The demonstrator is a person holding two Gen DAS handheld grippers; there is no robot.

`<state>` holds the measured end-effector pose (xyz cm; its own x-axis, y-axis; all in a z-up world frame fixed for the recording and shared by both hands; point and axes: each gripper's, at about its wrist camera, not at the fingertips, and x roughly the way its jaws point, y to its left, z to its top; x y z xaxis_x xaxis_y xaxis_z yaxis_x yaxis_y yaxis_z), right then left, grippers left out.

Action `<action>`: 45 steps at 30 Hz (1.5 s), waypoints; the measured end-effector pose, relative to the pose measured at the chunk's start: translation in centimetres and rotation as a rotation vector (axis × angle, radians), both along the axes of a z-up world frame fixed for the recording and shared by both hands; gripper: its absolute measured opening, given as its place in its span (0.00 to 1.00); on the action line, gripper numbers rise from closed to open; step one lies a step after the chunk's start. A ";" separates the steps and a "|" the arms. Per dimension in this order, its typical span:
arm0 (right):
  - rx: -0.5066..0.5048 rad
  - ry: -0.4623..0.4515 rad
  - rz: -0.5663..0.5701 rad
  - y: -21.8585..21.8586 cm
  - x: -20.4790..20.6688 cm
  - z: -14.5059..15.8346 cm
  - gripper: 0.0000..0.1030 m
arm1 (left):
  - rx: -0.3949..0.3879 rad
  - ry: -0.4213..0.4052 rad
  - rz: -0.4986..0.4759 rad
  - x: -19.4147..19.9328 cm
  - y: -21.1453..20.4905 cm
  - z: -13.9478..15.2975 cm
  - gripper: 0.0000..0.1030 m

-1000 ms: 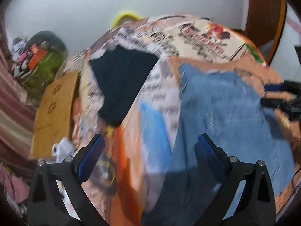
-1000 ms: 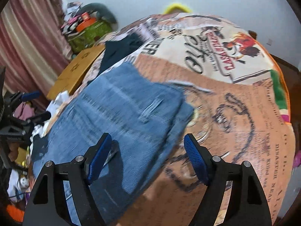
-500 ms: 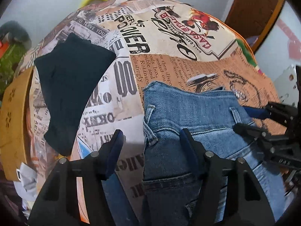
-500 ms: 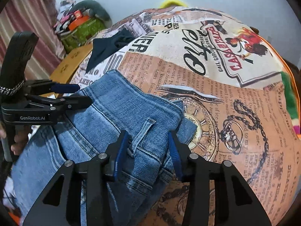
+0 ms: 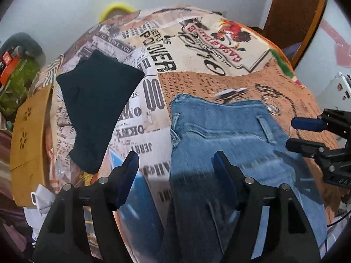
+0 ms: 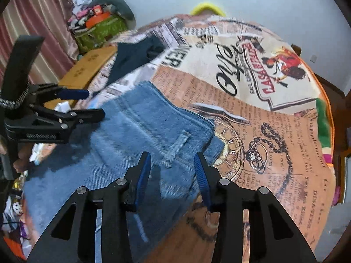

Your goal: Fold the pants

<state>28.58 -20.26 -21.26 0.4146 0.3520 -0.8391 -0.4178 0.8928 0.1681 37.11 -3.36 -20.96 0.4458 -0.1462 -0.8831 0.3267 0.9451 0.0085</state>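
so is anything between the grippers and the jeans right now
Nothing visible is. The left gripper and right gripper both hang with jaws apart directly over the jeans on the printed bedspread. The dark folded garment lies off to the side, apart from the jeans.

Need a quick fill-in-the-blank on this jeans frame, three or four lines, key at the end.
1. The jeans are made of blue ____.
2. The dark garment lies to the ____ of the jeans in the left wrist view.
3. Both garments lie on a bedspread printed like old ____.
4. Neither the left gripper nor the right gripper holds ____.

Missing: denim; left; newspapers; anything
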 end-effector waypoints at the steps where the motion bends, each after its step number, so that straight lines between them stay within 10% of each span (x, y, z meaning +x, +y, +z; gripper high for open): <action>1: 0.010 -0.007 0.006 0.1 -0.7 0.6 0.36 | -0.002 -0.001 -0.002 -0.4 0.0 0.1 0.70; 17: -0.016 0.072 0.043 1.7 -7.0 -1.3 0.48 | -0.122 0.082 0.043 -7.4 3.7 -1.4 0.86; 29: 0.005 0.086 0.026 -0.6 -11.3 -1.8 0.57 | -0.037 -0.009 0.058 -13.9 6.1 -1.0 0.90; 45: 0.102 0.016 -0.026 -1.4 -9.5 0.8 0.66 | 0.013 -0.088 0.057 -9.8 3.7 2.5 0.90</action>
